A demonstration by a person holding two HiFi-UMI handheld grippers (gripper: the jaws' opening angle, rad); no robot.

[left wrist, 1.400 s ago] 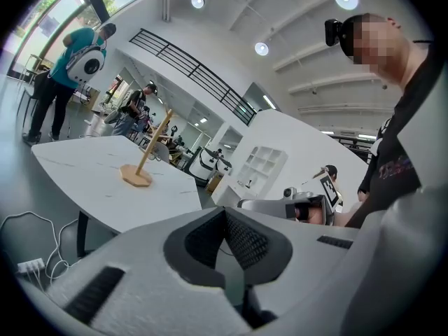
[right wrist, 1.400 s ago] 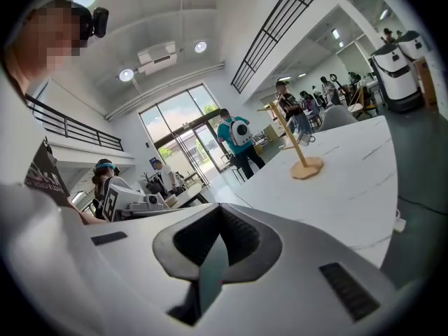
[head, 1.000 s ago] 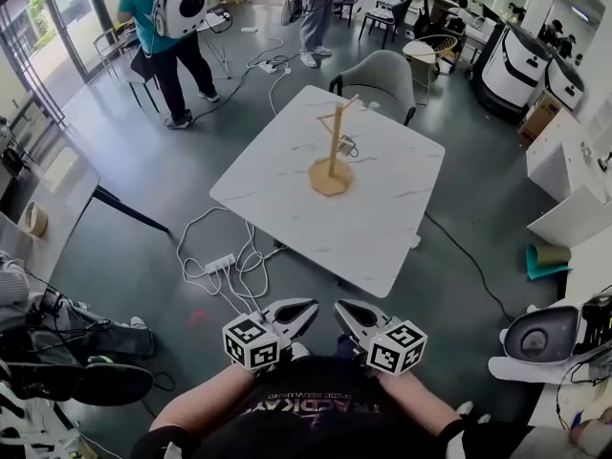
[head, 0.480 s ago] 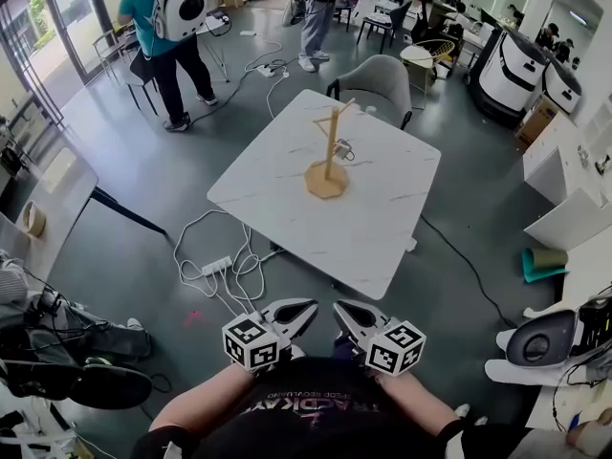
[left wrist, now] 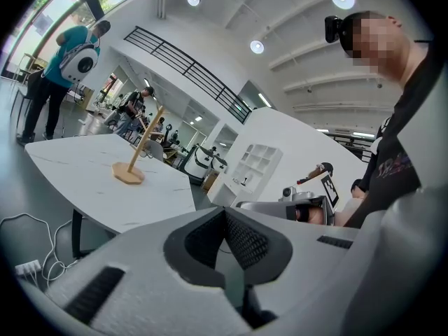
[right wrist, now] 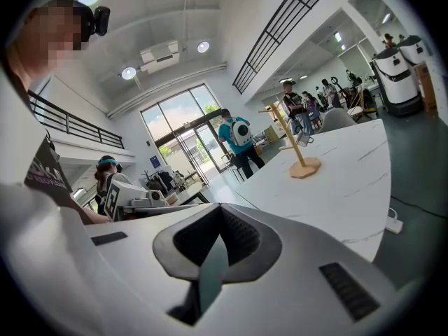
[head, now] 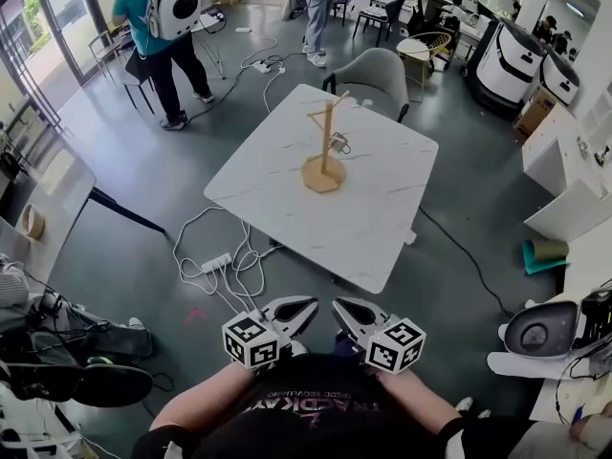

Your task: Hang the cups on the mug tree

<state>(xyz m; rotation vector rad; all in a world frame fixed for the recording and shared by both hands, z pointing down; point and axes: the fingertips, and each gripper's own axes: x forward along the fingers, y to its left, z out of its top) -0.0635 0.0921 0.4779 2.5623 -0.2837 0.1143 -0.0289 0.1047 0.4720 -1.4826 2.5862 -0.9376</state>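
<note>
A wooden mug tree [head: 323, 153] stands on the white table [head: 363, 218] some way in front of me. One small cup [head: 339, 142] hangs on a peg of the tree, and I see no other cups. The tree also shows in the left gripper view [left wrist: 134, 158] and, with the hanging cup [right wrist: 305, 139], in the right gripper view [right wrist: 297, 148]. My left gripper [head: 308, 307] and right gripper [head: 338, 307] are held side by side close to my body, well short of the table. Both are shut, with nothing between the jaws [left wrist: 225, 213] [right wrist: 220, 209].
A power strip with looped white cables [head: 222, 263] lies on the floor between me and the table. A grey chair [head: 381, 73] stands behind the table. A person with a backpack [head: 163, 27] stands at the back left. White machines [head: 507, 60] are at the right, and another table [head: 48, 204] at the left.
The table and mug tree have drifted slightly up and left in the head view. Both grippers stay shut in the same place by my body.
</note>
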